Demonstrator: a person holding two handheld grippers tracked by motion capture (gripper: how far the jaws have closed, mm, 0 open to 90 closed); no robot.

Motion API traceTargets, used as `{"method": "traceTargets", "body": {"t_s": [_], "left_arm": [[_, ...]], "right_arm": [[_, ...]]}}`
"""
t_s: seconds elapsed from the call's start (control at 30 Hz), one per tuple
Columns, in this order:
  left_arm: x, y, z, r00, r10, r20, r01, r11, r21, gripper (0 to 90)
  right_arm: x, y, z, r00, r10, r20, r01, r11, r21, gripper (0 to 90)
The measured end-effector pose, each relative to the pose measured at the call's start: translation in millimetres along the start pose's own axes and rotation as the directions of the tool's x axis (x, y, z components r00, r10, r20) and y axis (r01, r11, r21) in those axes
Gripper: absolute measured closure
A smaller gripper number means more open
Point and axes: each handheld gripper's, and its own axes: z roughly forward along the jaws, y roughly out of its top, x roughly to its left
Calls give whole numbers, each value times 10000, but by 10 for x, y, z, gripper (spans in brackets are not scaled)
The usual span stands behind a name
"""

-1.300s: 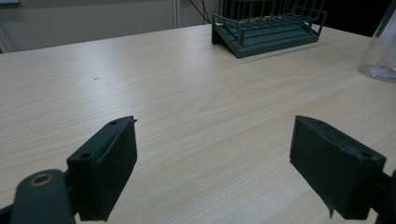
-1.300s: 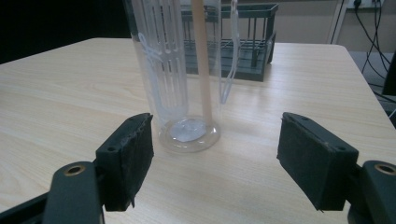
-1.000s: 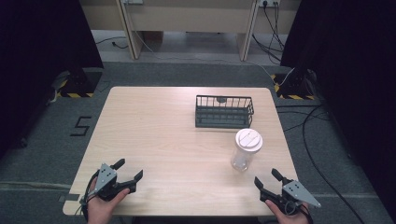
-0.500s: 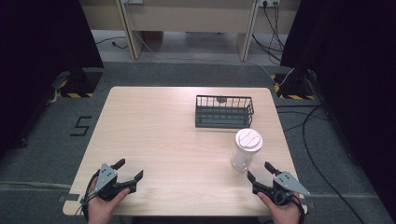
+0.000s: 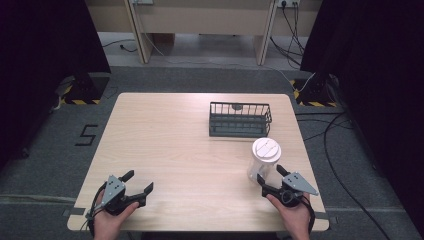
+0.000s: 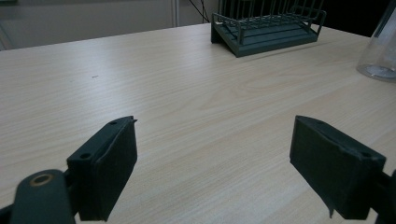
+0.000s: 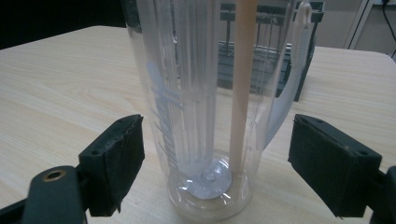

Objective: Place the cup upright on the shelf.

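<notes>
Between the right gripper's [image 5: 270, 174] jaws: the clear cup [image 5: 264, 160], standing upright on the table [image 5: 175, 140]. Jaws are spread wide, one to each side of the cup's lower body, with a visible gap on both sides in the right gripper view [image 7: 212, 172], so nothing is clamped and nothing is touching. The gripper is released, bracketing the cup low down near its base.

Cup's long axis is vertical. Its white lid [image 5: 266, 149] faces up, and its base sits flat on the wood just ahead of the jaw tips. A pale straw-like rod [image 7: 243, 84] runs up the inside, roughly parallel to the cup axis, with its foot near the middle of the base. The wall is transparent, with faint bluish print on the side nearer this gripper's left jaw.

Straight beyond the cup from the right gripper is the dark wire basket [image 5: 240, 119], well apart from it.

The left gripper [image 5: 139, 183] is also fully spread, holding nothing, with bare tabletop between the jaws [image 6: 212, 154]. From it, the basket [image 6: 268, 25] lies far ahead and to the right, and the cup's base [image 6: 380, 56] is at the far right edge, well apart.
</notes>
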Motion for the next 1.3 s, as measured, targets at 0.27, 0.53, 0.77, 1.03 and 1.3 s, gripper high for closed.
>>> {"method": "traceTargets", "body": {"t_s": [0.27, 0.53, 0.77, 1.03, 1.3], "left_arm": [[0, -1, 2, 10000, 15, 16, -15, 10000, 22, 145], [0, -1, 3, 10000, 9, 37, -10, 10000, 19, 145], [-4, -1, 5, 10000, 2, 64, -2, 10000, 9, 145], [-4, -1, 7, 10000, -5, 96, 5, 10000, 13, 145], [-3, -2, 6, 9999, -12, 101, 12, 10000, 18, 145]], "right_arm": [[31, 12, 118, 9999, -111, 18, 111, 9999, 80, 164], [36, 33, 271, 9996, -208, 169, 207, 9998, 70, 156], [57, 48, 357, 9991, -344, 267, 343, 9994, 45, 155], [62, 36, 387, 9990, -333, 310, 336, 9994, -95, 182], [83, 35, 398, 9990, -373, 248, 378, 9992, -163, 186]]}}
